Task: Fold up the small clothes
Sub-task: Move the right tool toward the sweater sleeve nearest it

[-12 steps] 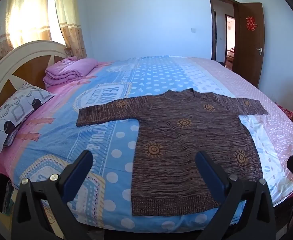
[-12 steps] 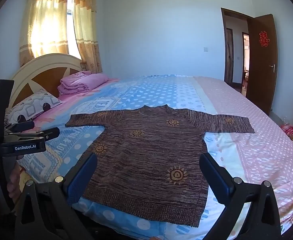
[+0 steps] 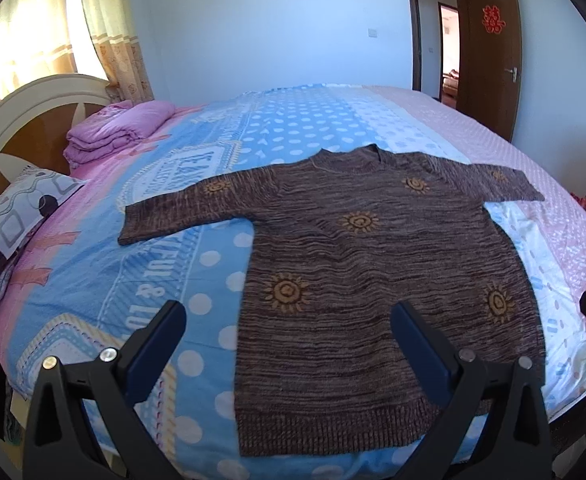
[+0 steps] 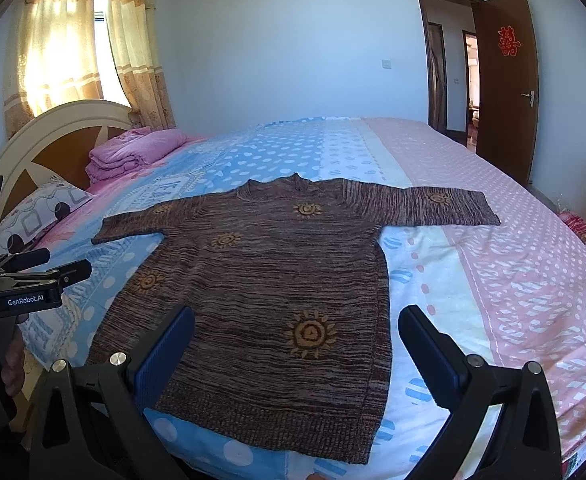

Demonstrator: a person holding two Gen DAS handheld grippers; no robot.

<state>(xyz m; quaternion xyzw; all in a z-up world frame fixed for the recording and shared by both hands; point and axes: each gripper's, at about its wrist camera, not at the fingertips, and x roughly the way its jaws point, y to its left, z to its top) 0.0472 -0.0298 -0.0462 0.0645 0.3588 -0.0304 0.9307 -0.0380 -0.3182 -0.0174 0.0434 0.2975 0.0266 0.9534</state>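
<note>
Across the middle of the bed (image 3: pixel 93 264), a brown knit sweater (image 3: pixel 365 280) lies flat and face up, hem toward the cameras and neckline toward the far wall. Both sleeves stretch straight out to the sides. Orange sun motifs dot the knit; 6 show from the left wrist view, including 1 on each sleeve. The ribbed hem sits close to the near edge of the mattress.

Over that near edge, the left gripper (image 3: pixel 289 340) hangs with its 2 blue-padded fingers (image 3: pixel 157 348) spread wide and nothing between them. Its left finger sits over the blue polka-dot bedsheet (image 3: pixel 309 128), its right finger over the lower part of the sweater; whether either pad touches the fabric cannot be told.

The right gripper (image 4: pixel 297 348) is likewise released, fingers wide apart, empty. From its own camera its left finger overlaps the sweater's lower left corner and its right finger sits over the pale sheet just beside the sweater's right side. At the left border of the right wrist view the left gripper's black body appears, labelled GenRobot.AI, held by a hand (image 4: pixel 11 356) only partly visible.

Further back, a folded pink quilt (image 3: pixel 117 128) rests near the cream and wood headboard (image 3: pixel 33 120), with a patterned pillow (image 3: pixel 9 228) beside it. Yellow curtains (image 4: pixel 73 48) glow with daylight. An open brown door (image 4: pixel 505 88) carries a red paper decoration (image 4: pixel 509 42).
</note>
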